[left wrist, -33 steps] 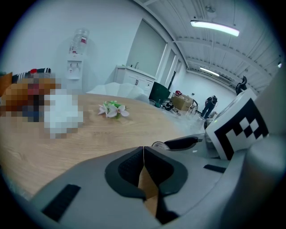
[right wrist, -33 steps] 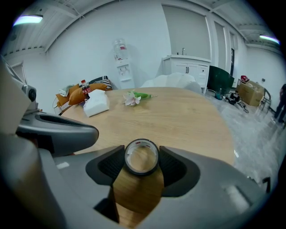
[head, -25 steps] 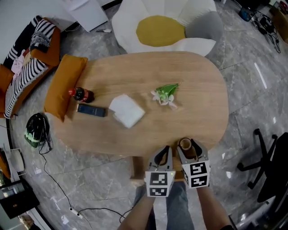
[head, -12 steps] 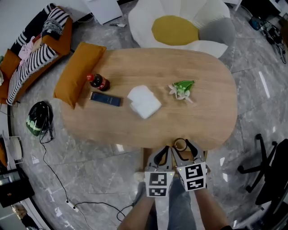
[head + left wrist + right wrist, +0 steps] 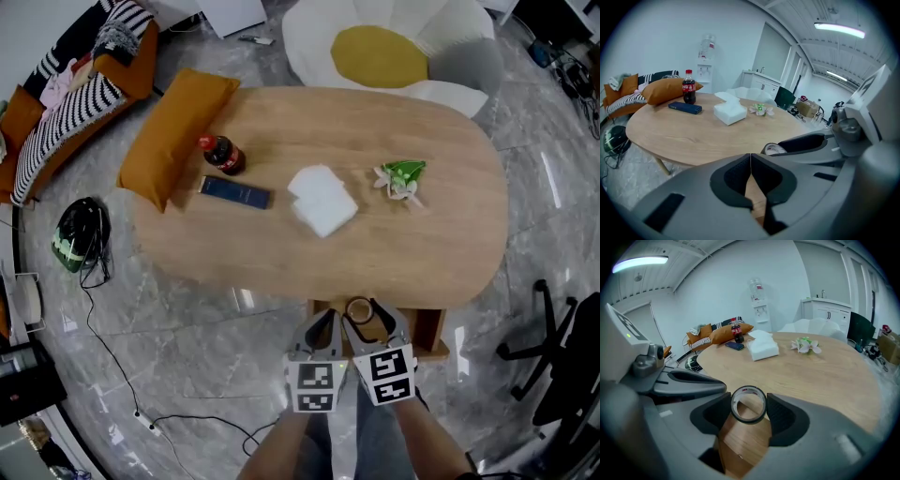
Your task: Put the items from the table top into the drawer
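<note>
My right gripper (image 5: pixel 749 405) is shut on a roll of tape (image 5: pixel 748 404), held upright between the pads. In the head view the roll of tape (image 5: pixel 360 309) hangs just off the table's near edge, over the open wooden drawer (image 5: pixel 427 335). My left gripper (image 5: pixel 750 157) is shut with nothing in it, close beside the right gripper (image 5: pixel 362 315) on its left. On the oval wooden table (image 5: pixel 441 253) lie a cola bottle (image 5: pixel 222 155), a dark blue box (image 5: pixel 235 192), a white tissue pack (image 5: pixel 323 200) and a small flower sprig (image 5: pixel 401 180).
An orange cushion (image 5: pixel 173 131) leans at the table's left end, with a striped sofa (image 5: pixel 66 112) behind it. A helmet (image 5: pixel 80 248) and a cable lie on the floor at left. A flower-shaped seat (image 5: pixel 403 52) stands beyond the table, an office chair (image 5: pixel 553 366) at right.
Both grippers have drawn back from over the table's near edge toward the person, the right one carrying the tape roll. The drawer now shows beneath them.
</note>
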Tool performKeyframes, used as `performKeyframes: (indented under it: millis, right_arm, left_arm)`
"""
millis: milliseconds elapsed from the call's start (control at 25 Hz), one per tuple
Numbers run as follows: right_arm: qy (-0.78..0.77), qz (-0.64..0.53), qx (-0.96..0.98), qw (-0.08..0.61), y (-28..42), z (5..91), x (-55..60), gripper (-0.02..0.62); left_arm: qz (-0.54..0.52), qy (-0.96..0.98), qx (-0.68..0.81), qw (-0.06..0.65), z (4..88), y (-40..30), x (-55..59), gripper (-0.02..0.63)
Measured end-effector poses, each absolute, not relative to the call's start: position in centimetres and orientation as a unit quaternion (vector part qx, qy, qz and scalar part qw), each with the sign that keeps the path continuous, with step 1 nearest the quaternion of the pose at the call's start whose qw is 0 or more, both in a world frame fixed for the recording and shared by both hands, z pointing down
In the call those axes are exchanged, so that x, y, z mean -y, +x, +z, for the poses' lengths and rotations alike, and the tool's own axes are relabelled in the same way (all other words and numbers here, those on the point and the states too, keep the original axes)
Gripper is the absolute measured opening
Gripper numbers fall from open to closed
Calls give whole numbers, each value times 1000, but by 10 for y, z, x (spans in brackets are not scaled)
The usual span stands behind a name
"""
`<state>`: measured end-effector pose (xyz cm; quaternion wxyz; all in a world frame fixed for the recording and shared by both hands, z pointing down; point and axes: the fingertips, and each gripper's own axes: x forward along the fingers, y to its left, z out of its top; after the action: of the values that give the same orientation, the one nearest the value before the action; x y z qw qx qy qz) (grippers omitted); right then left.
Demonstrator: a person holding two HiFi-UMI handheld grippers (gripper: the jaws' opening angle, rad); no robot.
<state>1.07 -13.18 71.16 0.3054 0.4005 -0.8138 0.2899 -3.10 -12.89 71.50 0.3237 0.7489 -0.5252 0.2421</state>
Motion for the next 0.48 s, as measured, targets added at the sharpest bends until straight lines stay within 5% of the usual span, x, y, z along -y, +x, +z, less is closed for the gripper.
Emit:
performKeyframes:
  millis: [480]
  right_arm:
    - [352,299,826,324,-28,736,99,235]
  left_arm:
    - [239,728,545,340,729,-66,110,11]
